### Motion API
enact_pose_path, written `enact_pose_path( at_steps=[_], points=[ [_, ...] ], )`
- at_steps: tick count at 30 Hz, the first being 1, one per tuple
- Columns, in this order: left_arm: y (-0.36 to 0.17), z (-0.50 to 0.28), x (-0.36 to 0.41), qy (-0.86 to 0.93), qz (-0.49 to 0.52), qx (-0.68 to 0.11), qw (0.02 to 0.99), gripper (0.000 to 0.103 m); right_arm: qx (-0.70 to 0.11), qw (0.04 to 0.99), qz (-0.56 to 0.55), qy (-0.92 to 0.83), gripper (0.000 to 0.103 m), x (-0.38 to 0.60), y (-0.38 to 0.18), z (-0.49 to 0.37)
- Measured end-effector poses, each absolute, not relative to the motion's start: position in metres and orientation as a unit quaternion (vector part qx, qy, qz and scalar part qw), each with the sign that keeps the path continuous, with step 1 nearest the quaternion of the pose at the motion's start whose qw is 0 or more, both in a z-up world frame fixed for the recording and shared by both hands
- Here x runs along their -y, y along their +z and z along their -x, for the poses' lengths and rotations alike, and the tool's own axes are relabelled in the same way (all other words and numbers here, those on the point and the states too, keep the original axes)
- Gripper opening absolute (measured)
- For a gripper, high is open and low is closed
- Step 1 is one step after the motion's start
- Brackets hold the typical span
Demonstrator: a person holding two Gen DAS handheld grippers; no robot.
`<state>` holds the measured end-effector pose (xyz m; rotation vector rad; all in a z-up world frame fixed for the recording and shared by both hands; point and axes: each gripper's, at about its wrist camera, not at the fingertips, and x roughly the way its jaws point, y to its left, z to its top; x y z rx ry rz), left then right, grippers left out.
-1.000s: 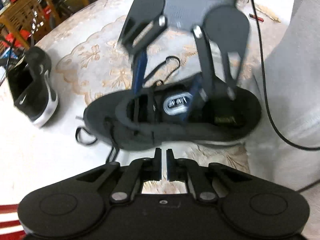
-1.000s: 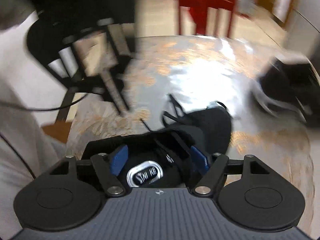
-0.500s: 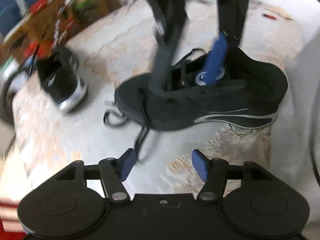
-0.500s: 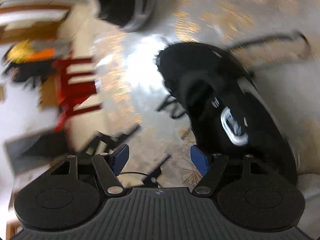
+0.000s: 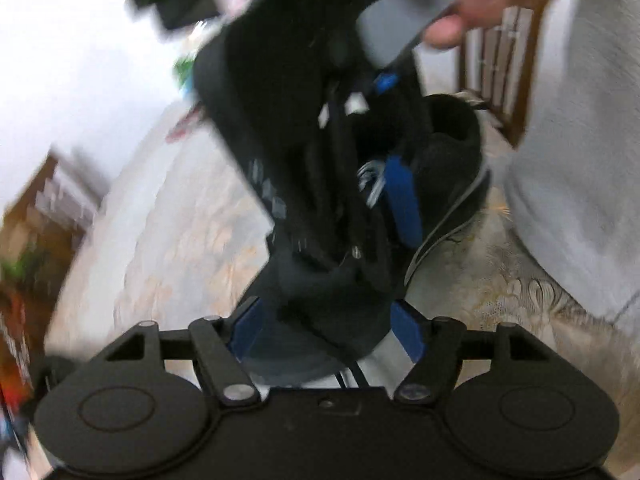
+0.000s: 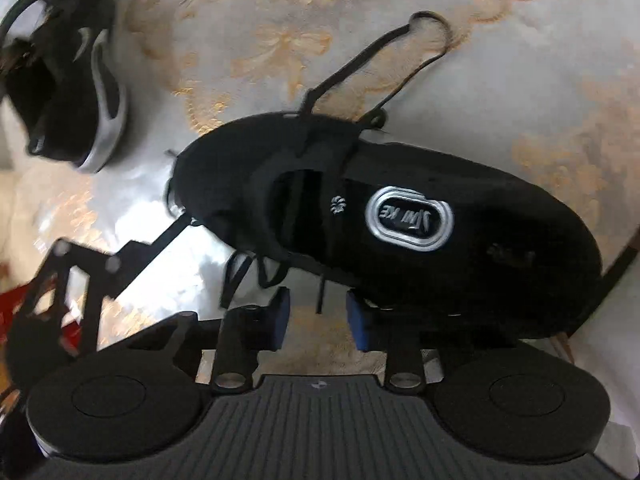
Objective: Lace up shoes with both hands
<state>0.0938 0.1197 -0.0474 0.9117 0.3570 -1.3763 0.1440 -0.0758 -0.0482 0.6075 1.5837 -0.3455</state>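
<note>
Right tongs (image 6: 319,321) are closing; they stood wide half a second ago and the gap is now narrow. A loose lace end (image 6: 320,296) hangs from the near side of the black shoe (image 6: 460,248) into that gap, but the pads don't look pressed on it yet, so no grip so far.

Left tongs (image 5: 326,330) have gone from shut a second ago to wide open, and the toe of the shoe (image 5: 332,288) now sits between their blue pads (image 5: 408,330). Blur makes contact hard to call; looks like a gap on both sides.

Shoe lies on the counter (image 6: 520,60), opening up, laces mostly undone, one long lace loop (image 6: 400,44) trailing off its far side. Second shoe (image 6: 68,92) sits well apart, up left in the right wrist view.

Read: the hands have swapped roles, with the left coming in to steady the toe and the right going for the lace end. Lacing itself is barely started. Risk: the thin lace slips out before the right pads meet.
</note>
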Motion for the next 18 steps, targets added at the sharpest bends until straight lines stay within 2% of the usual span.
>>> enact_pose_path(
  at_steps=[2, 4, 10, 12, 14, 16, 18],
  points=[
    [-0.052, -0.097, -0.12, -0.621, -0.405, -0.144, 0.656, 0.068, -0.686, 0.653, -0.27, -0.171, 0.017, 0.074, -0.048, -0.142],
    [-0.055, -0.101, -0.119, -0.634, -0.398, -0.14, 0.648, 0.068, -0.681, 0.656, -0.272, -0.181, 0.003, 0.073, -0.049, -0.142],
    [-0.069, -0.11, -0.107, -0.647, -0.403, -0.145, 0.631, 0.068, -0.698, 0.682, -0.204, -0.076, 0.002, 0.062, -0.045, -0.142],
    [-0.078, -0.116, -0.108, -0.633, -0.409, -0.135, 0.643, 0.07, -0.709, 0.682, -0.167, 0.064, 0.002, 0.049, -0.038, -0.134],
    [-0.082, -0.125, -0.11, -0.625, -0.404, -0.139, 0.654, 0.077, -0.706, 0.668, -0.121, 0.2, 0.002, 0.031, -0.025, -0.121],
    [-0.082, -0.131, -0.107, -0.623, -0.394, -0.148, 0.659, 0.081, -0.7, 0.64, -0.111, 0.297, 0.002, 0.015, -0.011, -0.103],
    [-0.08, -0.129, -0.108, -0.614, -0.396, -0.15, 0.666, 0.08, -0.685, 0.623, -0.116, 0.359, 0.003, 0.006, 0.002, -0.091]
  ],
)
